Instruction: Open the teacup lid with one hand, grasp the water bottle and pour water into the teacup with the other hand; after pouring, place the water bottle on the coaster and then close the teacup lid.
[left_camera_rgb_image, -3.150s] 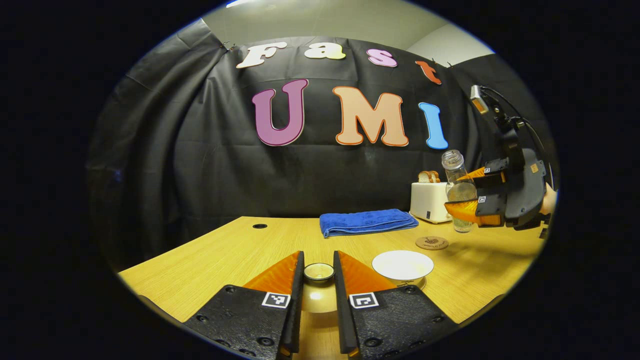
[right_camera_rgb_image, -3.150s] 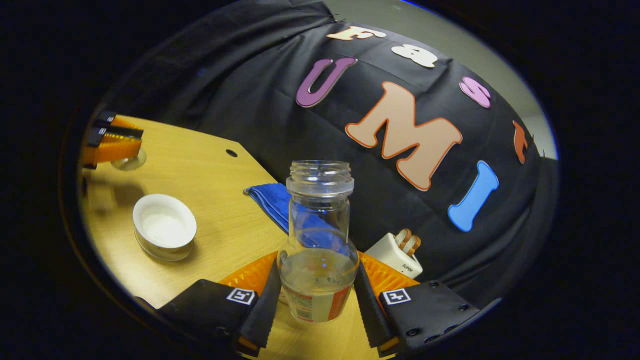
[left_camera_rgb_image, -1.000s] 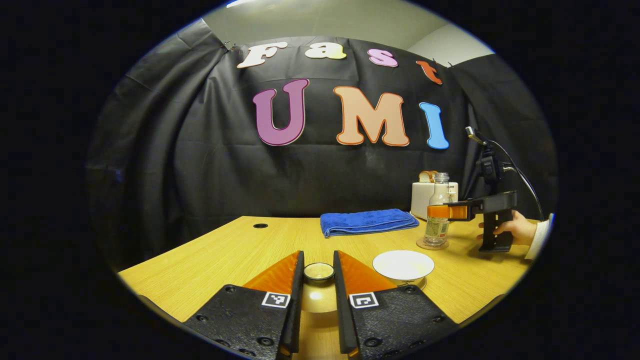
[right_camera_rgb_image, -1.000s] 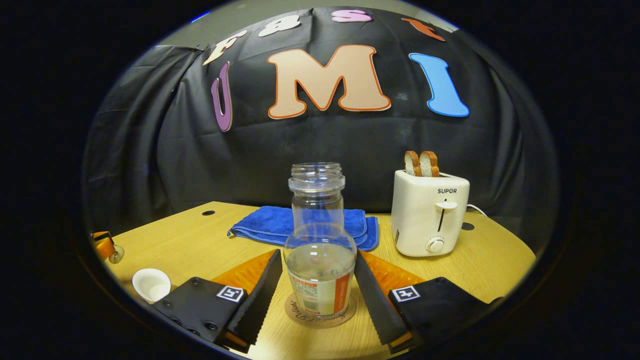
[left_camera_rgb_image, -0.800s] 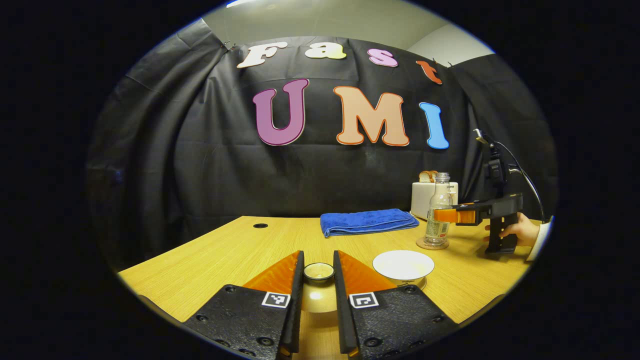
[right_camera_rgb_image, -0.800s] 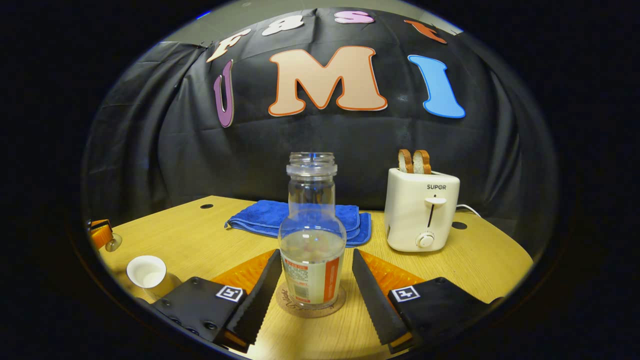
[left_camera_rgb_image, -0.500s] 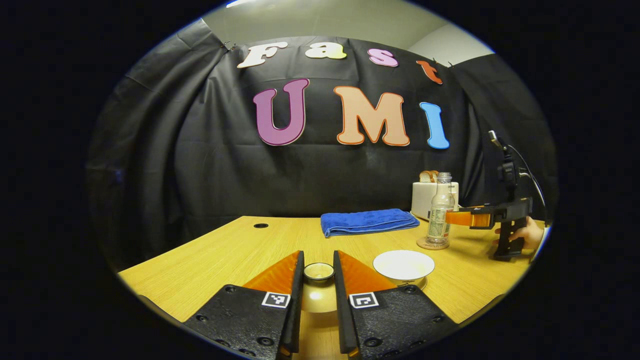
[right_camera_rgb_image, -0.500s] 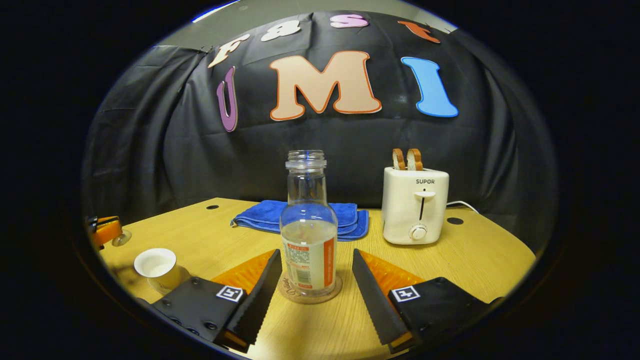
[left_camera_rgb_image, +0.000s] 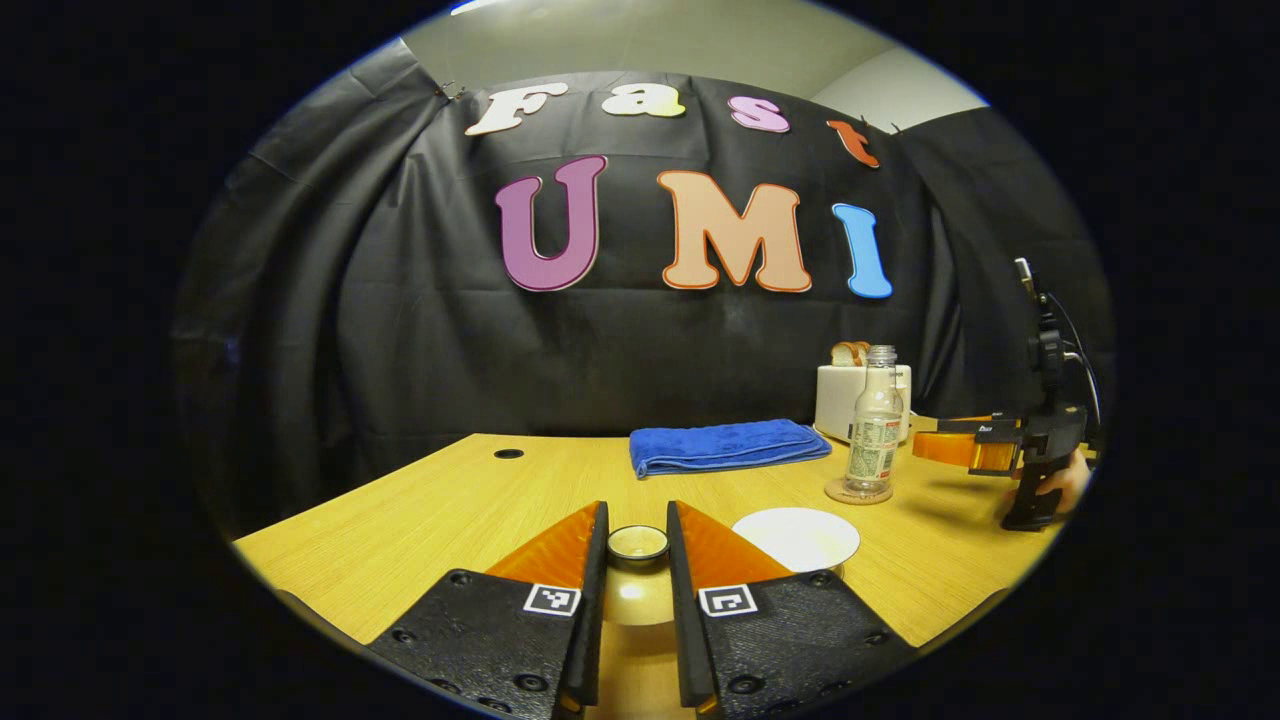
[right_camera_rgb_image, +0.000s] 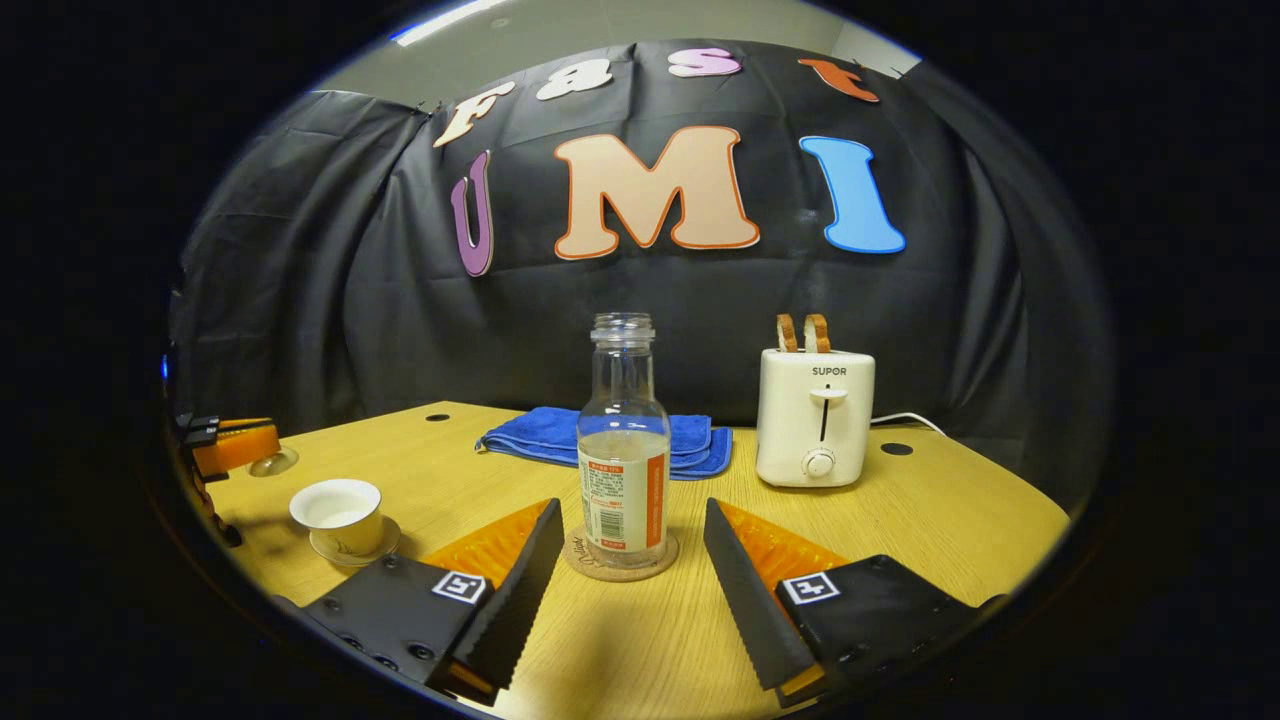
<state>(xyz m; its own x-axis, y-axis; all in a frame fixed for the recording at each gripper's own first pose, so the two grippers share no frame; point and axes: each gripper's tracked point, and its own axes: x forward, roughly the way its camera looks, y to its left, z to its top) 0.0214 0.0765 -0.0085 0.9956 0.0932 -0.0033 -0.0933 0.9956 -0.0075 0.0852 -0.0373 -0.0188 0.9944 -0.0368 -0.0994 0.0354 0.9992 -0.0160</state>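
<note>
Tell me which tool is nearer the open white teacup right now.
Left. The left tool, shut on the round teacup lid, sits right beside the white teacup. The right tool stands open farther off, by the clear water bottle on its coaster.

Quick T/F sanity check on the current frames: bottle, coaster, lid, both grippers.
1. The clear water bottle stands upright on the round cork coaster. True.
2. The right gripper is clamped on the bottle. False: its fingers stand open, apart from it.
3. The white teacup is covered. False: it is open on its saucer.
4. The left gripper is shut on the small teacup lid. True.
5. The blue towel lies under the white toaster. False: beside it.
</note>
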